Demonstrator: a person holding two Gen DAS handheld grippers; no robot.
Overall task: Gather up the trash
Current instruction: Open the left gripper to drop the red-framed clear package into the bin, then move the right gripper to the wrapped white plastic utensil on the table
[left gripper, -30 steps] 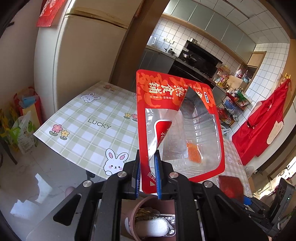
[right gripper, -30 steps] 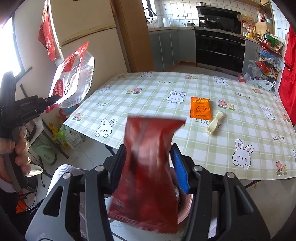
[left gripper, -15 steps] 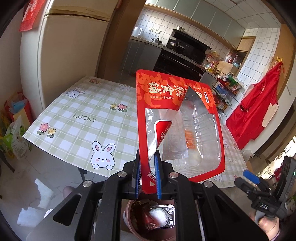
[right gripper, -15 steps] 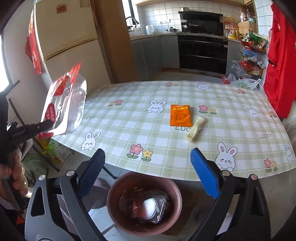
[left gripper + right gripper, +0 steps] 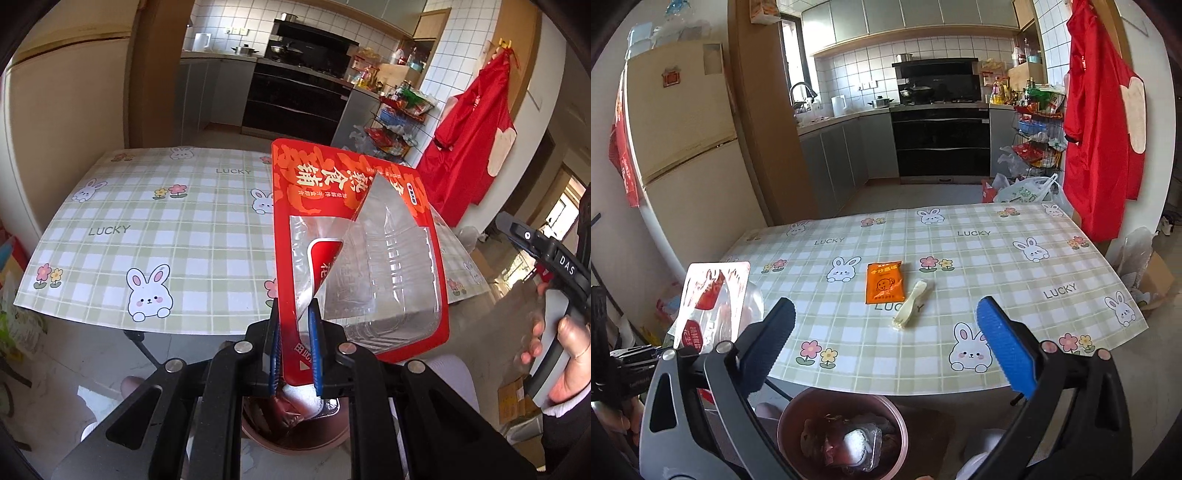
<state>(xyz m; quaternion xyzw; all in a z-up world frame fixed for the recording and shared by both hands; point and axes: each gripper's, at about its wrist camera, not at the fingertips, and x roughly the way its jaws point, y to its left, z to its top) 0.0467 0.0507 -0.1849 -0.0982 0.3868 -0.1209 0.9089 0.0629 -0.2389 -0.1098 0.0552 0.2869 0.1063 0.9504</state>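
The left tool [image 5: 295,350] is pinching the bottom edge of a large red plastic snack pouch with a clear window [image 5: 354,251], which stands up in front of it. Directly below this tool sits a round brownish-pink bin [image 5: 842,435], already holding crumpled wrappers and a foil tray.

The right tool [image 5: 886,339] has nothing between its blue pads; its jaws have just been opening and now stand spread wide. Ahead of it, on the green checked worktop printed with rabbits [image 5: 1015,266], lie a flat orange seasoning sachet [image 5: 885,282] and, just beside it to the right, a pale cream plastic spork [image 5: 910,304].

Risks, as I judge them: the pouch is tall, light and held only by one edge, so if let go while off centre it could catch the bin rim and slide to the floor. The sachet lies flat, so the pads may skate over it or snag the tablecloth. The spork is thin and smooth, and may flick away when squeezed.
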